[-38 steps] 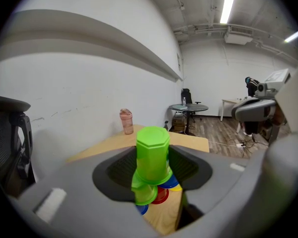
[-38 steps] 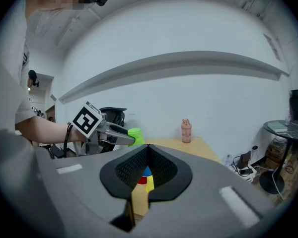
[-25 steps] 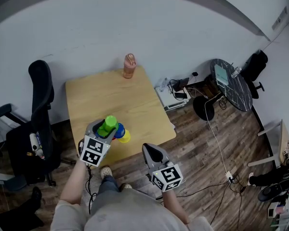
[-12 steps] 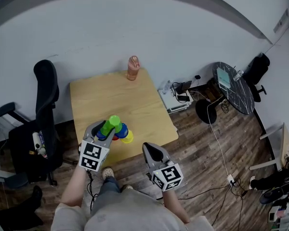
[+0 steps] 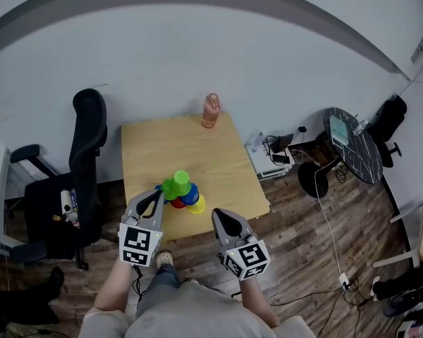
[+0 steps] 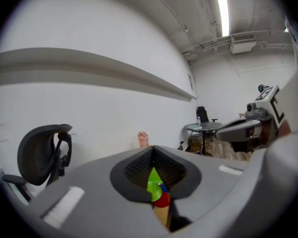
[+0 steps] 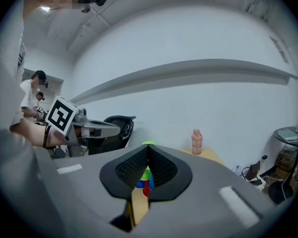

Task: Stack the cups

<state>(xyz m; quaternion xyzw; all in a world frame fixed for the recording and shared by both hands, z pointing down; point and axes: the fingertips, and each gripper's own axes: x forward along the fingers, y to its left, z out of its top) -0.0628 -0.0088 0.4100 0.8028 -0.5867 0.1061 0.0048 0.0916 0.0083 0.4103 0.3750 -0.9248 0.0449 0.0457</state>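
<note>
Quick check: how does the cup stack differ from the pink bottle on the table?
The cup stack is multi-coloured, green on top; the pink bottle is one colour. The cup stack sits towards the near edge of the table, close to the person; the pink bottle stands alone at the far edge. Both stand on the table.

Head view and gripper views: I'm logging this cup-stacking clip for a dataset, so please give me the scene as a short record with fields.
table: light wood, square
cups: green cup on top of blue cup, red cup and yellow cup, near the front edge
bottle: pink, upright at the far edge
left gripper: jaws just closed, together, nothing between them, beside the cups
right gripper: shut, empty, near the front edge
chair: black, left of table
</note>
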